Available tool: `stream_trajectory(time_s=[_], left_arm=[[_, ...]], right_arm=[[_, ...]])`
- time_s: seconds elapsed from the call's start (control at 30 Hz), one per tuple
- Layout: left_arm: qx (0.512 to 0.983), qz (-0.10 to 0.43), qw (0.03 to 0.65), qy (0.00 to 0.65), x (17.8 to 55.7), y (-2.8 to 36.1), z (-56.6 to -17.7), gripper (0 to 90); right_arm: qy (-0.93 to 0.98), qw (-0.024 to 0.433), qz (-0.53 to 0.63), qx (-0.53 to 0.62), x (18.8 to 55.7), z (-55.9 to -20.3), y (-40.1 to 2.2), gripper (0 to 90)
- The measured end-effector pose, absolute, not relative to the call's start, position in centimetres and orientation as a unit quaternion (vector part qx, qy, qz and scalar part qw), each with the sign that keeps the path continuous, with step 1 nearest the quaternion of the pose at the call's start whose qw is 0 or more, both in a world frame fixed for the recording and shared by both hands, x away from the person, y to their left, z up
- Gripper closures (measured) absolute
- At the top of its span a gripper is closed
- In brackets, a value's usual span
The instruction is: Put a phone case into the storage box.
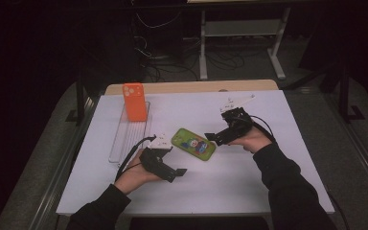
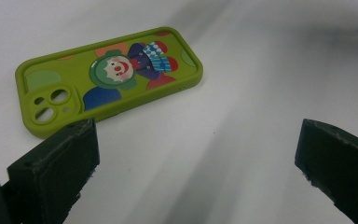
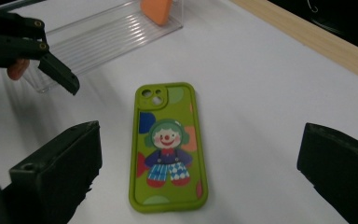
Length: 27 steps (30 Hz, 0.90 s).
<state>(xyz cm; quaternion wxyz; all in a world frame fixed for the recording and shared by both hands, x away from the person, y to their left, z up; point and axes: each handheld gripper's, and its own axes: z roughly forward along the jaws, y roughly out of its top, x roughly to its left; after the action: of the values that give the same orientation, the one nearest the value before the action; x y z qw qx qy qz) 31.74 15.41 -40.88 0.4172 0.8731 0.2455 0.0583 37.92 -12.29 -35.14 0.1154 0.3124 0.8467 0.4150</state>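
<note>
— Lying flat on the white bench (image 1: 249,187), is that the green phone case (image 1: 193,143) with the clown print?

— Yes, back side up, camera cut-out toward the left gripper (image 1: 181,172). In the high view it sits between the two sets of fingers, touched by neither.

— How do the left fingers (image 2: 58,172) stand?

— Spread wide, holding nothing. In the left gripper view the case (image 2: 112,77) lies beyond them, just past the left-hand finger, its camera corner nearest that finger.

— And the right gripper (image 1: 210,136)?

— Its fingers (image 3: 60,168) are also spread wide and empty. In the right gripper view the case (image 3: 168,147) lies on the bench in the gap ahead of them, nearer the left-hand finger, with bare bench between it and each finger. The left gripper (image 3: 56,77) shows beyond the case's camera end, near it but apart.

— Anything else nearby?

— A clear ribbed tray (image 1: 124,139) lies beyond the left fingers, and an orange phone case (image 1: 134,101) stands upright at its far end, well apart from both grippers.
</note>
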Motion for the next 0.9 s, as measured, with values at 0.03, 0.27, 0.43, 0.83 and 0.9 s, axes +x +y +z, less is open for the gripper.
stream_trajectory(time_s=[0.03,0.27,0.43,0.83,0.9], left_arm=[[0.872,0.057,0.418,0.247,31.7,15.4,-40.9,0.0],[0.877,0.060,0.413,0.237,31.8,15.5,-40.7,0.0],[0.875,0.060,0.417,0.240,31.7,15.4,-40.7,0.0],[0.876,0.056,0.415,0.239,31.6,15.3,-40.7,0.0],[0.874,0.056,0.418,0.241,31.6,15.3,-40.8,0.0]], right_arm=[[0.847,0.117,0.415,0.311,38.1,-35.0,-12.1,0.0],[0.846,0.113,0.419,0.309,39.5,-34.9,-10.8,0.0],[0.851,0.105,0.410,0.311,40.3,-35.0,-9.6,0.0],[0.870,0.102,0.373,0.308,41.3,-36.1,-8.3,0.0],[0.875,0.095,0.360,0.310,41.3,-36.6,-8.0,0.0]])
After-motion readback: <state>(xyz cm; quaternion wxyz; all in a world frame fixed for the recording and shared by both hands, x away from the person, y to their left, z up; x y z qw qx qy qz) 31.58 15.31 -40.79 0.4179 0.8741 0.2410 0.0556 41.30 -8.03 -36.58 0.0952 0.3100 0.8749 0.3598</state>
